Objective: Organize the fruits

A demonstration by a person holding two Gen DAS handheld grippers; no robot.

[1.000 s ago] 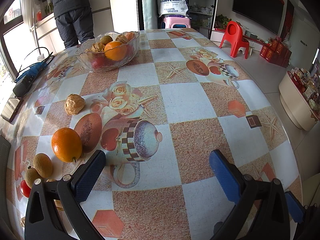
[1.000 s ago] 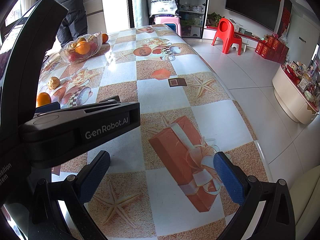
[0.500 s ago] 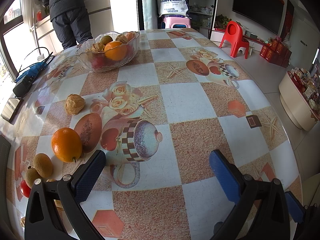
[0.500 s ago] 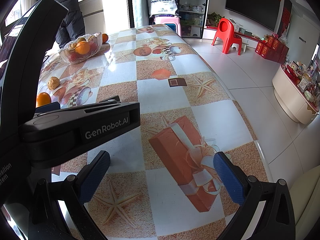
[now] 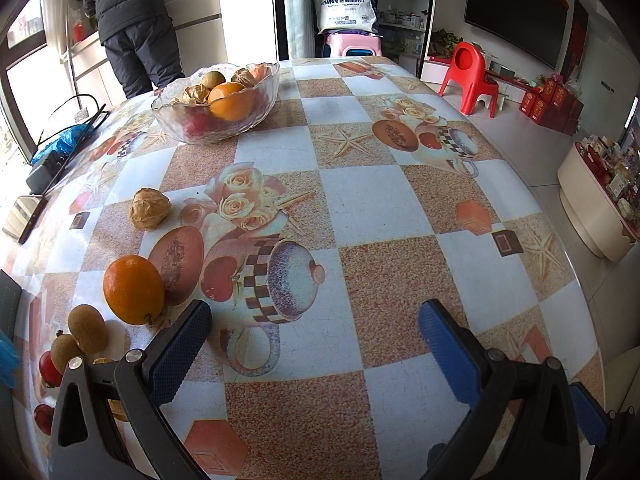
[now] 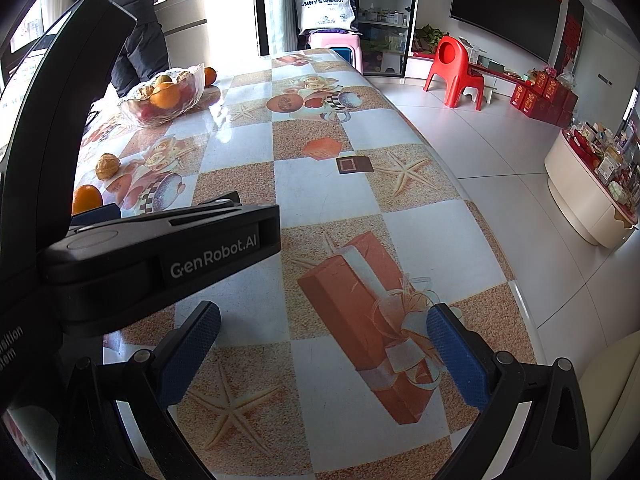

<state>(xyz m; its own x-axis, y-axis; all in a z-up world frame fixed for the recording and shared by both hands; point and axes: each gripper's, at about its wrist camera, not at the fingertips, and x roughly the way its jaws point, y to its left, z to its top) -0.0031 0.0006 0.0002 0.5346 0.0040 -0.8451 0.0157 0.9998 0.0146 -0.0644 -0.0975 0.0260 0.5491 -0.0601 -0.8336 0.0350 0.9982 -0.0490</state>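
A glass bowl [image 5: 256, 80] with an orange and other fruit stands at the far left of the table; it also shows in the right wrist view [image 6: 132, 110]. Loose on the table lie an orange [image 5: 133, 289], a walnut [image 5: 149, 208], two kiwis [image 5: 87, 328] and small red fruits [image 5: 48, 363]. My left gripper [image 5: 314, 320] is open and empty, just right of the orange. My right gripper [image 6: 323, 322] is open and empty over the table's near right part. The left gripper's black body [image 6: 160, 252] fills the left of the right wrist view.
A person in dark clothes [image 5: 132, 20] stands behind the table's far left end. A phone [image 5: 22, 218] and a black cable with a blue bag [image 5: 60, 144] lie at the left edge. The table's right edge [image 6: 500, 248] drops to a tiled floor with a red chair [image 6: 456, 72].
Neither gripper nor any fruit has moved. The person behind the table has shifted a little.
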